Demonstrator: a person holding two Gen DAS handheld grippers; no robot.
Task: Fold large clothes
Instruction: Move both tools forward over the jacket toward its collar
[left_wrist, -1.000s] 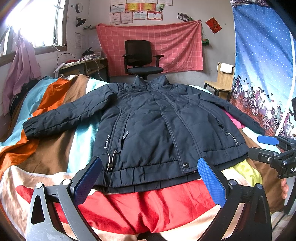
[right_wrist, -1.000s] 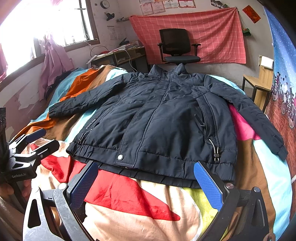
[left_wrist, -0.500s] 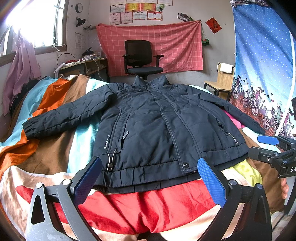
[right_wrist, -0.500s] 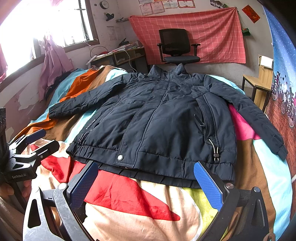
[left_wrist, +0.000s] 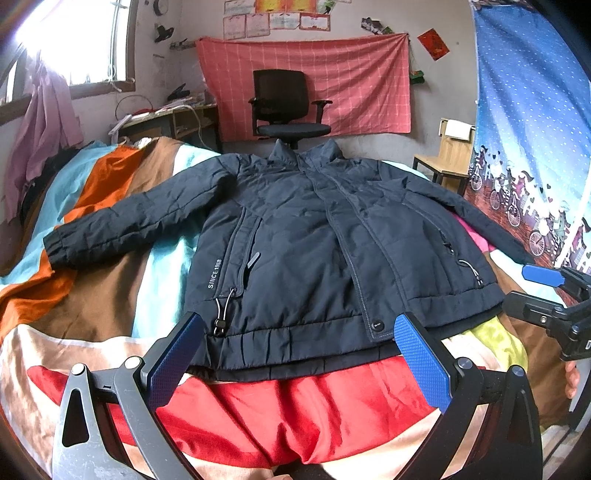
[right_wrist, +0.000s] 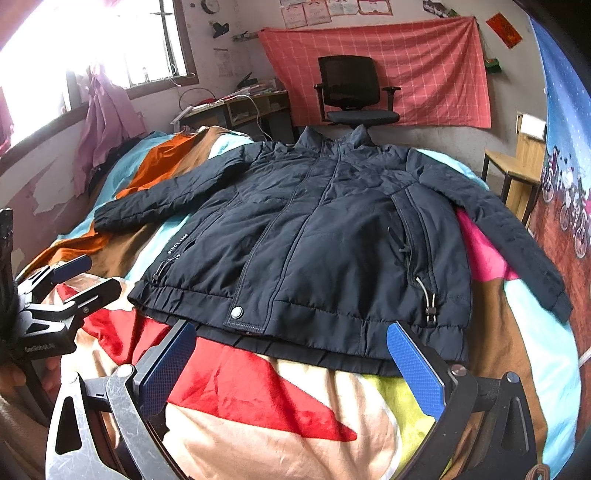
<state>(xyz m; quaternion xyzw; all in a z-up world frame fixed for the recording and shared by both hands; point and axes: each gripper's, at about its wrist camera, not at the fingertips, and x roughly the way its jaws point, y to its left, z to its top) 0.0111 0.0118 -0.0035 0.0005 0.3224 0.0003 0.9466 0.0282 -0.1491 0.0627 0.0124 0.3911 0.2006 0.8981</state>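
Observation:
A dark navy padded jacket (left_wrist: 306, 251) lies flat and face up on a bed, zipped, both sleeves spread out sideways; it also shows in the right wrist view (right_wrist: 332, 236). My left gripper (left_wrist: 299, 354) is open and empty, hovering just short of the jacket's hem. My right gripper (right_wrist: 291, 362) is open and empty, also just short of the hem. The right gripper shows at the right edge of the left wrist view (left_wrist: 546, 295), the left gripper at the left edge of the right wrist view (right_wrist: 70, 280).
The bed has a multicoloured blanket (left_wrist: 295, 413). A black office chair (left_wrist: 288, 107) stands beyond the bed, a desk (left_wrist: 166, 118) at the back left, a wooden stool (left_wrist: 447, 155) and a blue curtain (left_wrist: 535, 129) on the right.

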